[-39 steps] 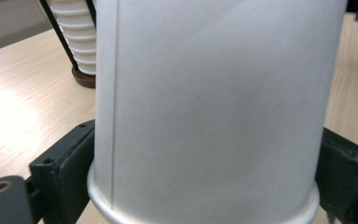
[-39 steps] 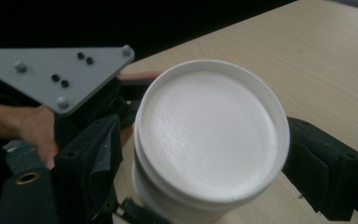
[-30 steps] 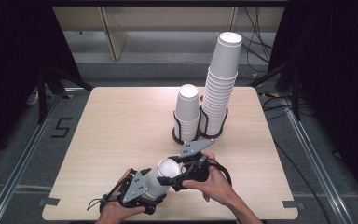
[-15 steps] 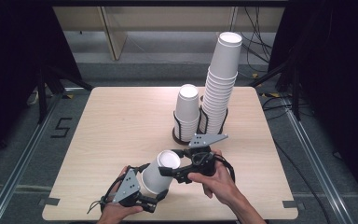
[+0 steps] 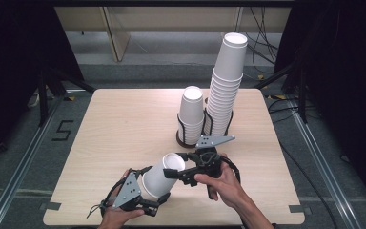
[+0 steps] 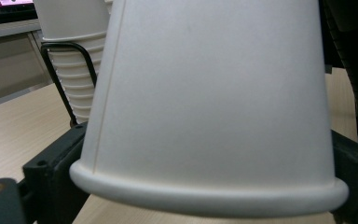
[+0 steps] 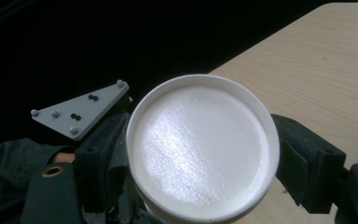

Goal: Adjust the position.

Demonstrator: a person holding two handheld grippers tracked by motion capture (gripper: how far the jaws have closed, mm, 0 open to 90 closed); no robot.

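At the near edge of the table (image 5: 124, 124), the left gripper (image 5: 145, 202) has its jaws around the rim end of a white paper cup (image 5: 159, 175). In the left gripper view the cup (image 6: 214, 102) sits between the black jaws, its rolled rim nearest the camera; the jaws have just been closing again after widening, and the pads appear to press the cup's sides. The left hand (image 5: 116, 217) lies low, just above the table edge, with the grey plate tilted up.

The cup lies tipped over, its long axis running from near left up to far right, with the closed bottom pointing up and toward the right gripper (image 5: 178, 172). That gripper's jaws stand either side of the cup's bottom end; in the right gripper view the round base (image 7: 203, 149) faces the camera between the two jaws, close to both, though I cannot tell whether they press it. The right hand (image 5: 224, 183) wraps the gripper from behind, forearm coming in from the near right.

Farther back stand a short stack of cups (image 5: 191, 114) and just to its right a tall stack of cups (image 5: 226, 81), each in a black wire holder (image 5: 186, 139).
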